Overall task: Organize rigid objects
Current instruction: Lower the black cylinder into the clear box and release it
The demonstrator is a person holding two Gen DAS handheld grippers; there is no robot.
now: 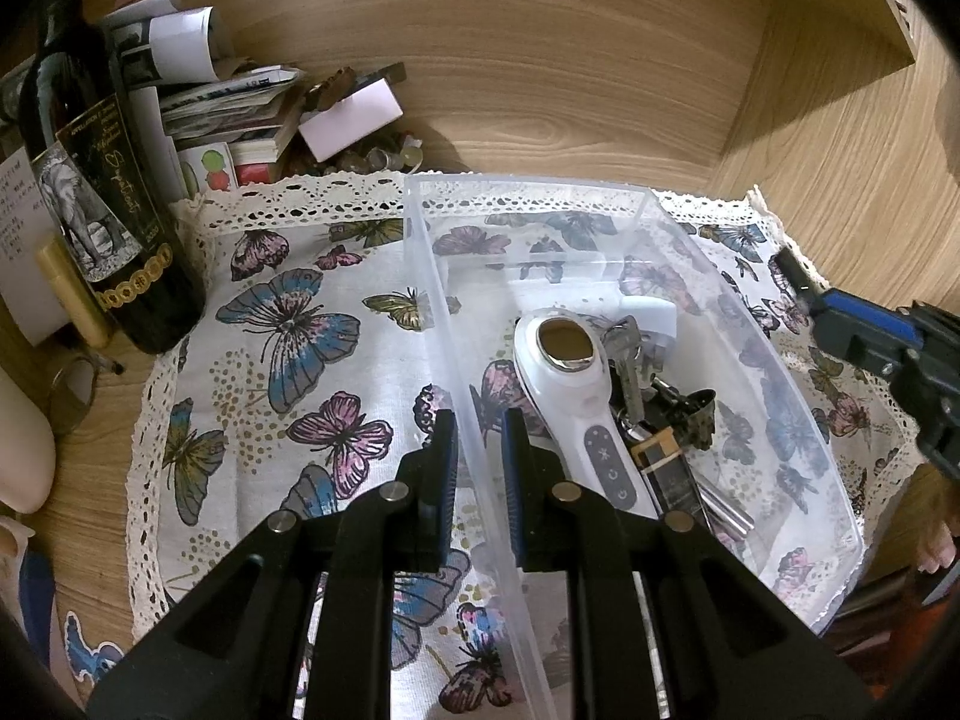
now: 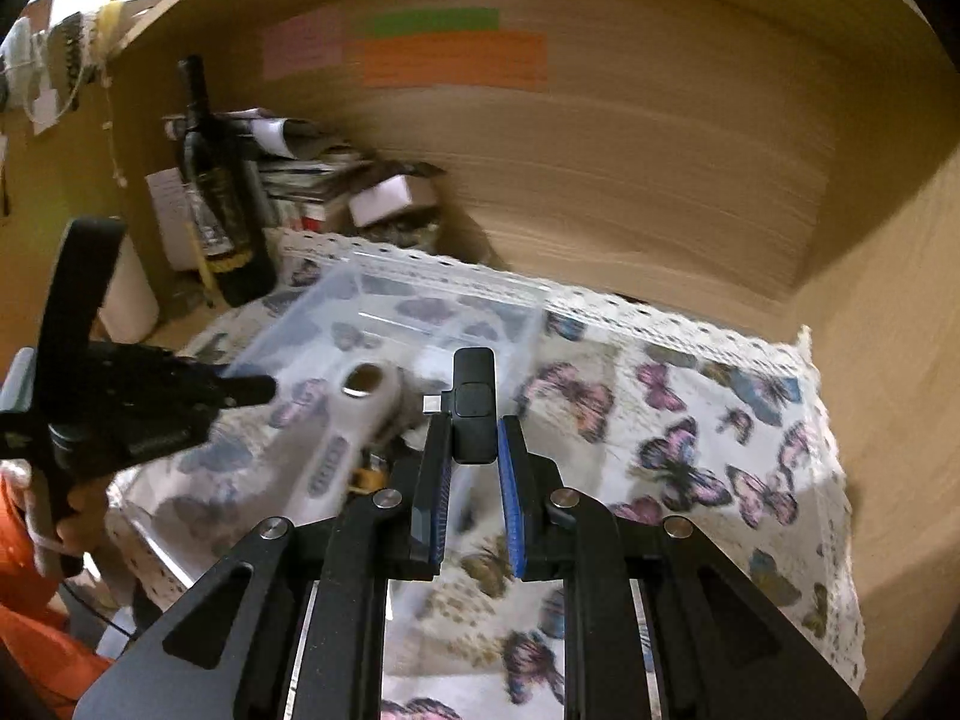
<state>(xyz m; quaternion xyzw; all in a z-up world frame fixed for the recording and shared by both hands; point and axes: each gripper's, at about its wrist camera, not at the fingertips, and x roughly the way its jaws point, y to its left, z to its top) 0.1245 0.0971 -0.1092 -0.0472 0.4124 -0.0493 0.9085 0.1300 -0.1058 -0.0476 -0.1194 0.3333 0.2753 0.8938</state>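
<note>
Wood-grain panels wall in a desk nook whose surface (image 1: 90, 450) is covered by a lace-edged butterfly cloth (image 1: 288, 324). Nearest the left wrist camera, the left gripper (image 1: 480, 420) has its fingers (image 1: 445, 450) clamped on the left wall of a clear plastic bin (image 1: 798, 438), one finger outside and one inside. Within the bin lie a white handheld device (image 1: 576, 396) with a round metal head, a bunch of keys (image 1: 627, 360), a dark butterfly-shaped clip (image 1: 699, 414) and a black and tan bar-shaped item (image 1: 666, 462), all crowded together toward the near side. At the right edge of that view the right gripper (image 1: 798, 282) reaches in over the cloth, just outside the bin's right wall. Seen from its own camera, the right gripper (image 2: 471, 426) has its fingers (image 2: 510, 480) closed on a small black rectangular object (image 2: 474, 408), held upright above the near edge of the bin (image 2: 384, 300); the view is motion-blurred. Beyond the cloth on the left stands a dark wine bottle (image 1: 90, 180), with a stack of papers and booklets (image 1: 228, 102) and a white box (image 1: 351, 117) behind it. Farthest back, orange (image 2: 453, 60), pink (image 2: 300, 48) and green (image 2: 429, 21) paper notes are stuck to the rear panel.
</note>
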